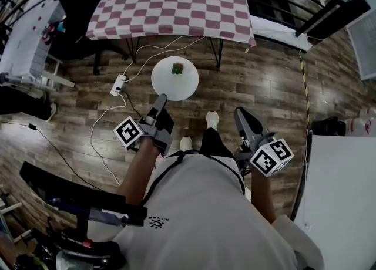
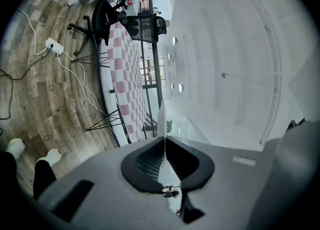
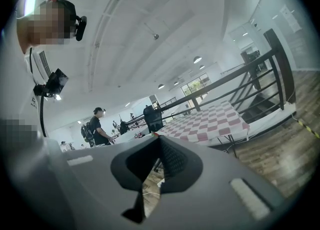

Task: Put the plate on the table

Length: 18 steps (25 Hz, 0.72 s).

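Left gripper (image 1: 160, 98) holds plate (image 1: 166, 83) over wood floor (image 1: 267, 90) near checkered table (image 1: 170, 4).

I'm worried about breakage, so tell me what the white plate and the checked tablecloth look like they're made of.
Plate: smooth, plain white with a thin rim. It looks like glazed ceramic or melamine, and the look leaves that open.
Tablecloth: red-and-white checks, matte, drooping limply at its edges. Probably woven fabric, possibly vinyl.
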Motion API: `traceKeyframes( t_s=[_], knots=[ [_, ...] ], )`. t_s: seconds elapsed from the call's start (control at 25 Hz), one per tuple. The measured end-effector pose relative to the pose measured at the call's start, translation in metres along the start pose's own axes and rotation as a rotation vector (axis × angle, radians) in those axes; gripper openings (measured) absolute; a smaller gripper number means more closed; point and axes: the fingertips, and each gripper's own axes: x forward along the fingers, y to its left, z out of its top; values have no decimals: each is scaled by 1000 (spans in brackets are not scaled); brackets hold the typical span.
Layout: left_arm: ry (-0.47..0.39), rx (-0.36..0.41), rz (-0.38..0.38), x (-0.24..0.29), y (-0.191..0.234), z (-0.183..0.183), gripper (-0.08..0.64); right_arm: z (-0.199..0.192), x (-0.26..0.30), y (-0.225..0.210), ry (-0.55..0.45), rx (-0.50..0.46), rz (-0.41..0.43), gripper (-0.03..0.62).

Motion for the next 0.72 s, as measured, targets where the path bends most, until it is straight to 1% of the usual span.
traceKeyframes(
  t_s=[0.16, 0.4, 0.72],
  knots=[
    [-6, 0, -5, 25, -1, -2, 20, 9, 8, -24, 3, 15, -2, 8],
    [-15, -14, -7, 73, 3, 2, 20, 30, 34, -59, 17, 17, 18, 9],
    [-55, -8, -21, 144, 0, 18, 20, 75, 80, -109, 33, -1, 60, 8]
  ],
)
